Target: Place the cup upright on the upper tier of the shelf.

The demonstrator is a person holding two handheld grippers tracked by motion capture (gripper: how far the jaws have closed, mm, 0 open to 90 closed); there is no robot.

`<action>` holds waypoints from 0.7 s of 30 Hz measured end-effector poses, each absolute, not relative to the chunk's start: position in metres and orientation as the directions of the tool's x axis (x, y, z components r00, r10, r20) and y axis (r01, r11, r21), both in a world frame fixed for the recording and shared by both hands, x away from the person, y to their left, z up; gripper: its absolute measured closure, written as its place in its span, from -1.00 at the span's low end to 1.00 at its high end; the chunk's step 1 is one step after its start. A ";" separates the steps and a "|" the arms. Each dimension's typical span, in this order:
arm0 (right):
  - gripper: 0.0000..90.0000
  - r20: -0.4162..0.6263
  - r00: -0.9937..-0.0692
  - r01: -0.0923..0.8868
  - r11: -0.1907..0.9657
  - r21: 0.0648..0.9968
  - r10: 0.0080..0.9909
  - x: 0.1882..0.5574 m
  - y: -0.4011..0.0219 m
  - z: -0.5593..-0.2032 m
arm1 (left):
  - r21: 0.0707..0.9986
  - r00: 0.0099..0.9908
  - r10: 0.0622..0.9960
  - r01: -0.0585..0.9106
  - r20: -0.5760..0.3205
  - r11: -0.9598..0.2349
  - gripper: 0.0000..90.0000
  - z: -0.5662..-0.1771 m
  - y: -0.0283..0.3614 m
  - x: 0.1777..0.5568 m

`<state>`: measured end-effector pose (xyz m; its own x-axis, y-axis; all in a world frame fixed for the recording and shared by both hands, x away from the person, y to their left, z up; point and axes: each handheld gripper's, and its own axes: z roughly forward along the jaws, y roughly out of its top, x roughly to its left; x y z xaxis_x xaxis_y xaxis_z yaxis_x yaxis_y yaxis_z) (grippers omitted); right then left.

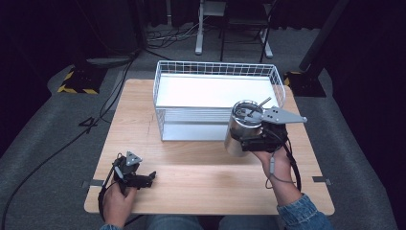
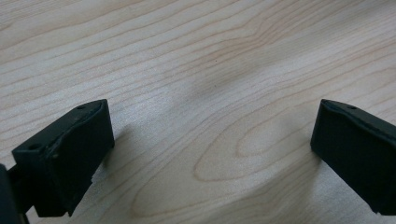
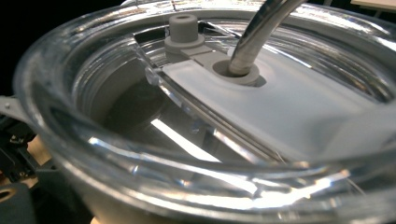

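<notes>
A stainless steel tumbler [image 1: 242, 128] with a clear lid [image 3: 289, 112] and a metal straw [image 3: 254, 37] is held up over the table's right half, just in front of the wire basket [image 1: 215, 72]. My right gripper [image 1: 250, 140] is shut on its side, with a hand below it. In the right gripper view the lid's rim sits very close, and the straw goes through a grey plug. At the front left, my left gripper [image 1: 146, 179] rests low over the wooden table [image 2: 210, 56]. It is open [image 2: 210, 149], with only bare wood between its jaws.
The white wire basket holds a white sheet on its floor and stands at the back middle of the table [image 1: 201, 167]. Cables, a chair base and stands with yellow-black tape lie on the dark floor beyond.
</notes>
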<state>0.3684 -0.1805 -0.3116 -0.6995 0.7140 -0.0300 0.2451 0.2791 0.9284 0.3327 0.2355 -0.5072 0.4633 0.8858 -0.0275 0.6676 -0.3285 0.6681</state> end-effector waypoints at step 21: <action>-0.92 -0.014 -0.636 0.262 0.234 0.936 0.771 0.407 -0.167 -0.247 | 0.669 0.448 0.894 0.673 -0.028 -0.316 -1.00 -0.507 0.234 0.332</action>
<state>0.4068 -0.1675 -0.2472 -0.6364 0.7712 -0.0143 0.2624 0.2338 0.9362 0.3316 0.2341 -0.5072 0.4476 0.8938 -0.0285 0.6730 -0.3157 0.6689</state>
